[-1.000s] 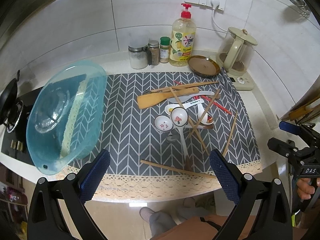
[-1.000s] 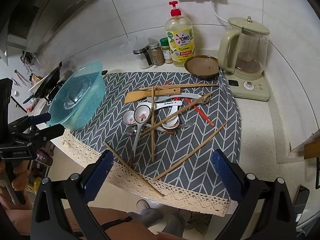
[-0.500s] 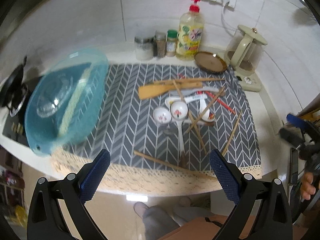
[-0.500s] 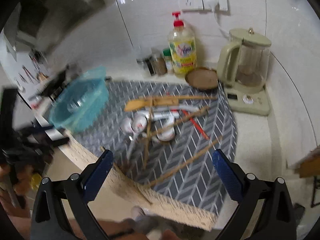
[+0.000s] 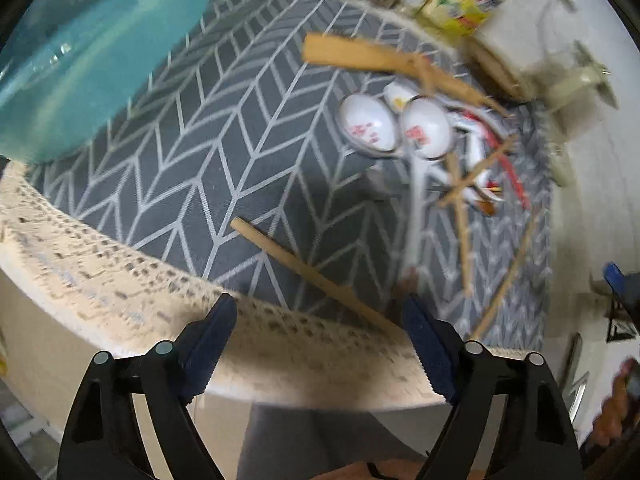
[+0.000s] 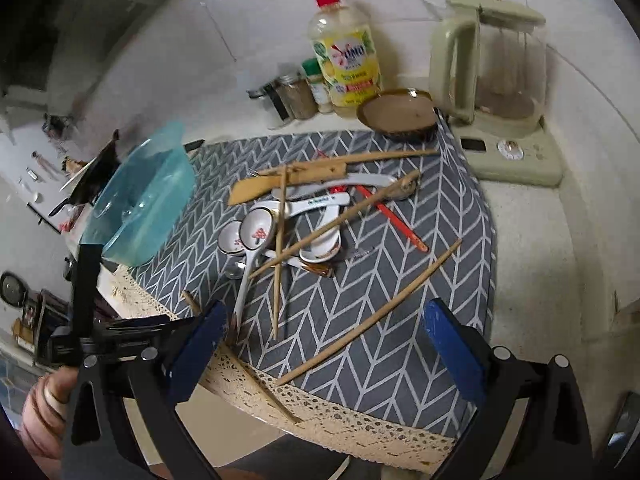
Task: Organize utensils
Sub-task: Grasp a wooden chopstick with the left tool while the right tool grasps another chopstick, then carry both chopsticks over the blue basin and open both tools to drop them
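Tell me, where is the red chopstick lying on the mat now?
In the right wrist view the red chopstick lies on the grey mat, at the right edge of the utensil pile, in front of the brown dish.

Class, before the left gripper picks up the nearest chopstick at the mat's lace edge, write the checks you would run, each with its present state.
1. Left gripper empty: ok; jaws closing, nothing between them.
2. Nearest chopstick free of the pile: ok, lies apart.
3. Fingers straddle it: cannot tell; view blurred.
4. Right gripper empty: ok.
5. Blue basin ready to receive: cannot tell.
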{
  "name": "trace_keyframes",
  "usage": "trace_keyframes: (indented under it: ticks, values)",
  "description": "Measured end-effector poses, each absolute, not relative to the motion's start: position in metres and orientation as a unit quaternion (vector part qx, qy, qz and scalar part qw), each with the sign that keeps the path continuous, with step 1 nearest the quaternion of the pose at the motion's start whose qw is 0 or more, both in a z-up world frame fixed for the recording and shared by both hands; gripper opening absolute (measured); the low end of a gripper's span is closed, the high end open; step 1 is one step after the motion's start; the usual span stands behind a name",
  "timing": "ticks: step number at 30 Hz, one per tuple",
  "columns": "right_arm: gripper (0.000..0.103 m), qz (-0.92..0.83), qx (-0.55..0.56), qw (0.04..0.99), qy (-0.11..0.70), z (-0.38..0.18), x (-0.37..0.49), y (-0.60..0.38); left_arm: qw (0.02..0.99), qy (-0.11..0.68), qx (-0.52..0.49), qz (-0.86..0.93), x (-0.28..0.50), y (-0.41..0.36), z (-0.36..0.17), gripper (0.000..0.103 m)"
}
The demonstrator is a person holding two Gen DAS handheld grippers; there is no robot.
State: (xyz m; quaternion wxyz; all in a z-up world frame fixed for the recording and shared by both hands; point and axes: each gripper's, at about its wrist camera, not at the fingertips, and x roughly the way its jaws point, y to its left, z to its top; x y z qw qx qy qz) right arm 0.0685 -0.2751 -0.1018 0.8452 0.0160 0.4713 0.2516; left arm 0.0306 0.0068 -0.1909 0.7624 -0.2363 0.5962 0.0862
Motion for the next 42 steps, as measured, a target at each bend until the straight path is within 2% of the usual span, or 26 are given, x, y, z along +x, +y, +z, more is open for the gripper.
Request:
trace_keyframes:
  ticks: [3,4,7,8,9,18,20,24,25,27,31,34,36,39,42]
  values:
    - [0.096,0.241,0.009,0.848,0.473,-0.103,0.071,-0.273,0.766,0.590,-0.244,0.081,0.041,0.007,-0.199,0.071]
    - [0.096,0.232,0.004,0.849,0.474,-0.104,0.073,-0.271,0.769,0.588,-0.241,0.075,0.047,0.006,-0.200,0.071]
    - [0.096,0.222,0.014,0.849,0.480,-0.106,0.078,-0.271,0.782,0.575,-0.235,0.053,0.061,0.002,-0.201,0.042]
    - [0.096,0.218,0.015,0.850,0.480,-0.107,0.080,-0.271,0.786,0.570,-0.236,0.042,0.065,-0.001,-0.203,0.027]
    - [0.096,0.213,0.017,0.850,0.481,-0.109,0.082,-0.270,0.790,0.565,-0.235,0.032,0.072,-0.002,-0.204,0.016]
    - [0.095,0.216,0.029,0.840,0.497,-0.131,0.092,-0.259,0.794,0.552,-0.255,0.002,0.106,0.017,-0.203,0.009]
    - [0.084,0.232,0.043,0.834,0.499,-0.136,0.101,-0.257,0.797,0.543,-0.264,0.007,0.109,0.022,-0.195,0.008]
    - [0.051,0.270,0.101,0.814,0.504,-0.150,0.129,-0.258,0.813,0.520,-0.261,0.031,0.104,0.030,-0.168,0.007]
    - [0.049,0.273,0.118,0.808,0.509,-0.155,0.140,-0.258,0.817,0.514,-0.258,0.032,0.104,0.032,-0.160,0.007]
    - [0.036,0.262,0.145,0.804,0.513,-0.165,0.163,-0.258,0.827,0.504,-0.244,0.039,0.105,0.033,-0.150,0.007]
    - [0.031,0.258,0.197,0.775,0.543,-0.194,0.204,-0.253,0.835,0.492,-0.242,0.053,0.109,0.035,-0.136,0.007]
    - [0.025,0.224,0.197,0.770,0.564,-0.210,0.219,-0.249,0.837,0.488,-0.240,0.055,0.110,0.036,-0.128,0.007]
    - [0.019,0.217,0.203,0.774,0.558,-0.212,0.223,-0.245,0.839,0.485,-0.241,0.058,0.111,0.038,-0.123,0.007]
    - [0.014,0.222,0.223,0.778,0.543,-0.212,0.223,-0.247,0.843,0.477,-0.243,0.043,0.113,0.042,-0.110,0.007]
    - [0.008,0.218,0.233,0.791,0.522,-0.195,0.211,-0.255,0.853,0.465,-0.239,0.006,0.112,0.048,-0.090,0.007]
